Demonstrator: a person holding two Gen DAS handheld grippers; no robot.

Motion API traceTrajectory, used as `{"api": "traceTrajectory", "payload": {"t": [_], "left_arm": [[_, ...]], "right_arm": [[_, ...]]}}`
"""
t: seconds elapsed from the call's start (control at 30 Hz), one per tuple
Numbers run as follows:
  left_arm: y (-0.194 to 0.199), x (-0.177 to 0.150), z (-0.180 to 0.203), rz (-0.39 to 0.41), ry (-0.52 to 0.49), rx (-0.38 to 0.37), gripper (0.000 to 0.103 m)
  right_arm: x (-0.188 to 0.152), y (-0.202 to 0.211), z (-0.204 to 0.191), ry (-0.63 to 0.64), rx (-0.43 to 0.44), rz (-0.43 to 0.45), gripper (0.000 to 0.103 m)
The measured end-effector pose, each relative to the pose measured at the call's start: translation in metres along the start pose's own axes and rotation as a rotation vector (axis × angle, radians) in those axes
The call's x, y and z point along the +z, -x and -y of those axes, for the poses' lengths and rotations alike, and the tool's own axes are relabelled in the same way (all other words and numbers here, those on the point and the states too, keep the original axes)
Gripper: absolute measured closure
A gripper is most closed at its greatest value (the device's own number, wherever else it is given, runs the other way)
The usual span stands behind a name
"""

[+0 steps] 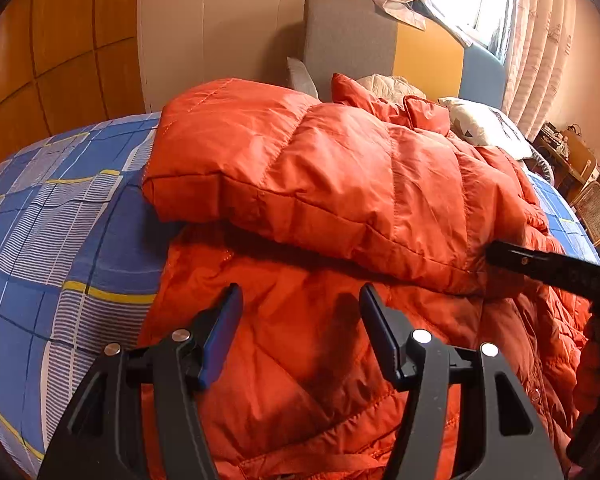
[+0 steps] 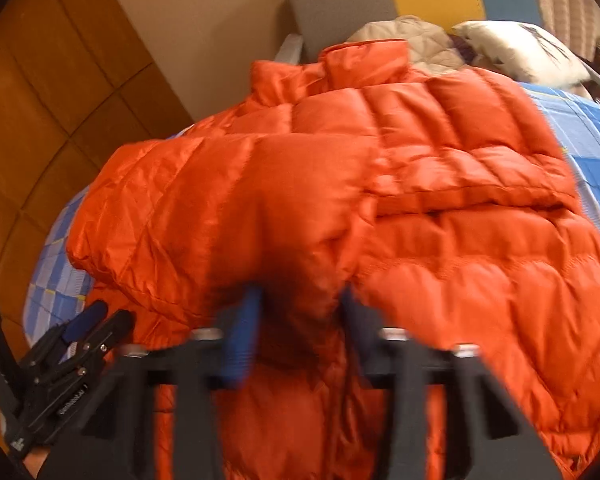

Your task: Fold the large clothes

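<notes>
So the big puffy orange quilted down jacket (image 1: 340, 184) was spread across the bed with the blue checked sheet (image 1: 60, 220), collar toward the grey-and-yellow padded headboard (image 1: 348, 40), and I'd say the fold was maybe half done: one sleeve lay folded over the jacket's body, the hem end nearest the cameras not folded up yet. The left gripper (image 1: 300, 300) hovered over that near end, jaws standing apart with nothing in them. The right gripper (image 2: 300, 300) looked pinched on a bunch of jacket fabric, though it was blurry. Count: one jacket, two grippers, one white patterned pillow (image 1: 484, 124) by the headboard.
</notes>
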State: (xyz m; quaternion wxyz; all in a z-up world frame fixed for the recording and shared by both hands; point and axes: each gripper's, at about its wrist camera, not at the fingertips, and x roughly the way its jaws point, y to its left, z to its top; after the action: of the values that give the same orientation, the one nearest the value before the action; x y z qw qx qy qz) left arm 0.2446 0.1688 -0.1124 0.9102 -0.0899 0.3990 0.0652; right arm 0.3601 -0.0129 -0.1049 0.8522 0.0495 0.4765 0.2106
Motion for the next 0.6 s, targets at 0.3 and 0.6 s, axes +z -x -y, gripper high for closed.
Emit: {"api": "traceTrajectory", "payload": {"t": [0.3,0.6], "left_arm": [[-0.005,0.021,0.006,0.019,-0.011,0.003,0.043],[-0.007,0.046,0.016,0.060,-0.024,-0.017,0.043]], "right_arm": [[0.032,0.029,0.012,0.080,-0.195,0.165,0.095],[0.066,0.025,0.074,0.061,-0.374,0.177,0.095]]}}
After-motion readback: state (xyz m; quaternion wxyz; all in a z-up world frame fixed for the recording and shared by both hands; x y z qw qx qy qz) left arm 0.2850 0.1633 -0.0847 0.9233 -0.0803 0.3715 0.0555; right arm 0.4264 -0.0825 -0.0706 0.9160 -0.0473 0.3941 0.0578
